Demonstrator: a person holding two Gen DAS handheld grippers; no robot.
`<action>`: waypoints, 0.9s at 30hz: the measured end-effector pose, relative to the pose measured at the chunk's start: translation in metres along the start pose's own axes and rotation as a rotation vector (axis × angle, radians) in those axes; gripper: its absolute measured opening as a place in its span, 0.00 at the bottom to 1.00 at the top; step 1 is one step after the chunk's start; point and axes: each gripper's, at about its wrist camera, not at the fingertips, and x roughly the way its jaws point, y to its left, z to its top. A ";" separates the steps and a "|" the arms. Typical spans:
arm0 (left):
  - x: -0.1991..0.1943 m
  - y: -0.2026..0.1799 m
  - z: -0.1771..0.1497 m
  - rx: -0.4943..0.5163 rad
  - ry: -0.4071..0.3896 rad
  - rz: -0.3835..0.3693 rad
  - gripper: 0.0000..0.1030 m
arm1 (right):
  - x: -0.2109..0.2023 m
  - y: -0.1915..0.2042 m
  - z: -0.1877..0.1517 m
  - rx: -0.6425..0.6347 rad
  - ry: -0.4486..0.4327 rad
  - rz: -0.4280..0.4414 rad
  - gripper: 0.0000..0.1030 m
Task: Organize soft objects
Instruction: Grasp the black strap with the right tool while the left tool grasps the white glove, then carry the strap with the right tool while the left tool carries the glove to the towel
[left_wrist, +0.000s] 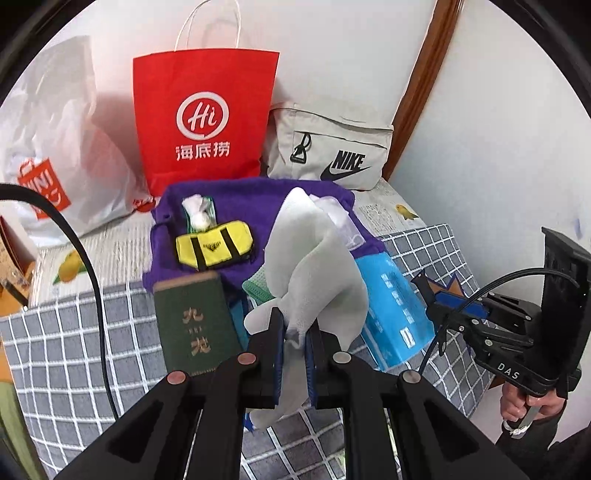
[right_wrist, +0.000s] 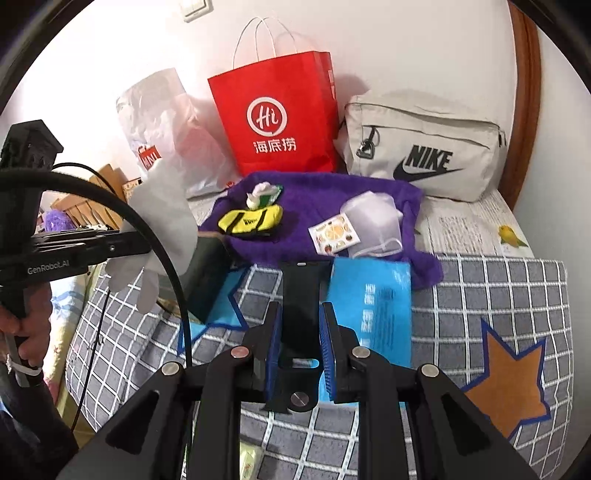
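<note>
Currently held: left gripper (left_wrist: 295, 332) clamped on white glove (left_wrist: 314, 258).
Right gripper (right_wrist: 299, 321): clamped on black strap (right_wrist: 304, 291).
Risk: dangling glove fingers snag green book (left_wrist: 194, 321).

Bright, even indoor light, perhaps from overhead. The red paper bag (left_wrist: 203, 118) casts a soft pinkish shadow on the wall (left_wrist: 498, 129). Fisheye bending and dark corners; the blue packet (right_wrist: 373, 306) looks motion-blurred.

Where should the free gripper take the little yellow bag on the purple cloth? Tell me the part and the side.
No gripper looks free: the left gripper is shut on a white glove, the right gripper on a black strap. Once one is free, take the yellow bag across its narrow middle, from above: it lies flat and long on the purple cloth.
</note>
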 end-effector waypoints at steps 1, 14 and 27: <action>-0.001 0.001 0.004 -0.003 -0.008 0.000 0.10 | 0.002 0.000 0.004 0.000 -0.001 0.002 0.20; 0.005 0.036 0.055 -0.050 -0.066 -0.067 0.10 | 0.037 -0.013 0.060 0.012 -0.003 -0.021 0.20; 0.047 0.061 0.084 -0.050 -0.025 -0.078 0.10 | 0.073 -0.019 0.107 -0.015 0.011 -0.040 0.20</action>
